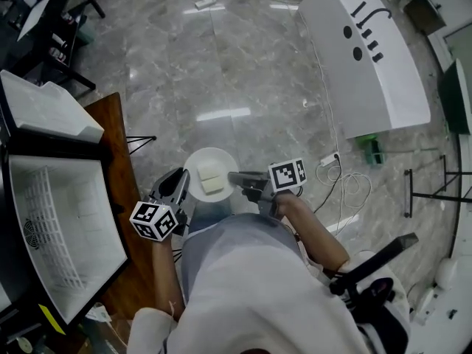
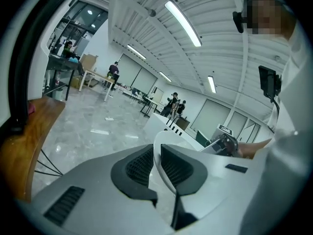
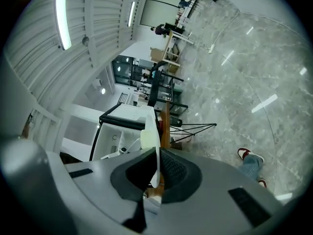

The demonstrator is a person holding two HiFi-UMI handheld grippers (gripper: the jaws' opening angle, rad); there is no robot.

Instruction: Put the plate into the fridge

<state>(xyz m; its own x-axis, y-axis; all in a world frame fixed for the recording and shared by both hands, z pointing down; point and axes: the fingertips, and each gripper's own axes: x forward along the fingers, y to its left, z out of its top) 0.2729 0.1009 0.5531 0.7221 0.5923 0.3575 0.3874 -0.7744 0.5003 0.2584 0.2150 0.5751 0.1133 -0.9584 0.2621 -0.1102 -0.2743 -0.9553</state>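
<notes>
A round white plate (image 1: 210, 174) with a pale block of food (image 1: 212, 181) on it hangs in front of the person, above the floor. My left gripper (image 1: 184, 189) is shut on the plate's left rim and my right gripper (image 1: 234, 177) on its right rim. The left gripper view shows the thin white rim (image 2: 157, 153) pinched between the dark pads of the left gripper (image 2: 155, 164). In the right gripper view the plate (image 3: 149, 133) stands edge-on in the shut right gripper (image 3: 157, 168). The open white fridge (image 1: 66, 220) with a wire shelf lies at the left.
A brown wooden table edge (image 1: 118, 124) runs beside the fridge, with black tripod legs (image 1: 140, 140) next to it. A large white slanted housing (image 1: 361, 57) stands on the marble floor at the upper right. Cables (image 1: 343, 181) and a chair (image 1: 372, 271) are at the right.
</notes>
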